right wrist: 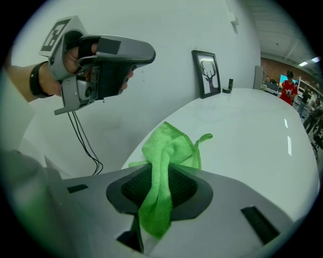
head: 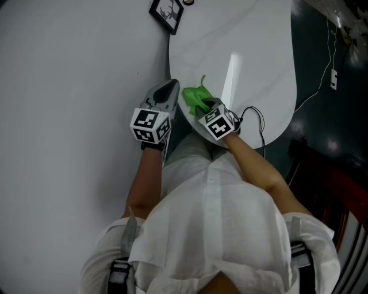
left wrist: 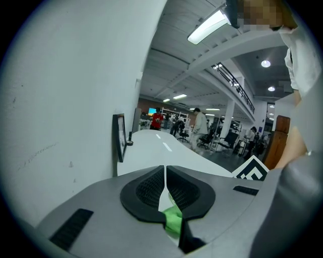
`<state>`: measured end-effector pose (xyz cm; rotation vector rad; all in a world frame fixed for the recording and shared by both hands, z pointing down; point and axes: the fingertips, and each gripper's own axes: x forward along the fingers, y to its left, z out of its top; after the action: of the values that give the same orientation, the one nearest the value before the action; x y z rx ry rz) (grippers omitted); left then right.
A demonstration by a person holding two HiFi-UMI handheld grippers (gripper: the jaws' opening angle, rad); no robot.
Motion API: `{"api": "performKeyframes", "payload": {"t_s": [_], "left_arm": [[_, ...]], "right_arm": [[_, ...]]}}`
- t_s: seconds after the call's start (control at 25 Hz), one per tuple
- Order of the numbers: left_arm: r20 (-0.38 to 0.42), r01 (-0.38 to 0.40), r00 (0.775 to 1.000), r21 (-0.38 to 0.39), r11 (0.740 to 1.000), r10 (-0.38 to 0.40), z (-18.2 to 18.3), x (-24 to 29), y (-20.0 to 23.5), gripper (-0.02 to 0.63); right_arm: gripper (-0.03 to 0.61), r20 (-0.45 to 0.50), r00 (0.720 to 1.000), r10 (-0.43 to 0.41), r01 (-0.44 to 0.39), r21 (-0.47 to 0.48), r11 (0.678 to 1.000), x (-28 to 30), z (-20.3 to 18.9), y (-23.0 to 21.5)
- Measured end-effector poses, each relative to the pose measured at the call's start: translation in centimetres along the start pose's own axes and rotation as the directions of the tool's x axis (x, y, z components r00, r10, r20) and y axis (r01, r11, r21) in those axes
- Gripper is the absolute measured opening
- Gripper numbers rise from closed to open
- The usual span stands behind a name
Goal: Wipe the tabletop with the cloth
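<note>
Since the wipe appears to be only starting, the head view is showing the right tool (head: 202,108) gripping the green cloth (head: 194,96) at the near rounded edge of the white table (head: 259,51). The left tool (head: 171,86) is hanging just beside that edge, off the table and apart from the cloth. A picture frame (head: 167,12) is standing at the far end, well apart from both.

Left gripper view: the jaws are lying together with only a thin slit between them and are holding nothing. The strip of green showing through the slit is judged to be the cloth lying beyond, not a grasp.

Right gripper view: the jaws are pinching a bunched fold of the cloth, one tail hanging back through them and the rest spilling forward onto the table's rim. The left tool is showing here too, raised in the air and closed.

Assessment: because the cloth is gathered into a narrow wad, only a small patch is likely meeting the surface. The operator should be pressing the wad down flat and dragging it away from the near rim in overlapping strokes. The strokes should be stopping short of the frame. The idle tool should be staying clear of the stroke path. A firm pinch is advisable, as a loose fold could be slipping out under drag.
</note>
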<state>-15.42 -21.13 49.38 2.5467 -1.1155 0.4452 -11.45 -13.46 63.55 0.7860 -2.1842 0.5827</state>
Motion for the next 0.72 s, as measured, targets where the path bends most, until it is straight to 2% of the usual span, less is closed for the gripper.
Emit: {"api": "performKeyframes", "payload": {"t_s": [0.36,0.72], "left_arm": [[-0.013,0.037,0.999,0.007,0.999,-0.037,-0.2,1.9,-2.4,0.026],[-0.013,0.05,0.999,0.011,0.999,-0.05,0.4,4.8,-7.1,0.026]], "right_arm": [[0.084,-0.028,0.996,0.086,-0.087,-0.061,0.994,-2.6,-4.3,1.0],[0.084,-0.031,0.999,0.016,-0.016,-0.002,1.0,-7.4,-9.2,-4.3]]}}
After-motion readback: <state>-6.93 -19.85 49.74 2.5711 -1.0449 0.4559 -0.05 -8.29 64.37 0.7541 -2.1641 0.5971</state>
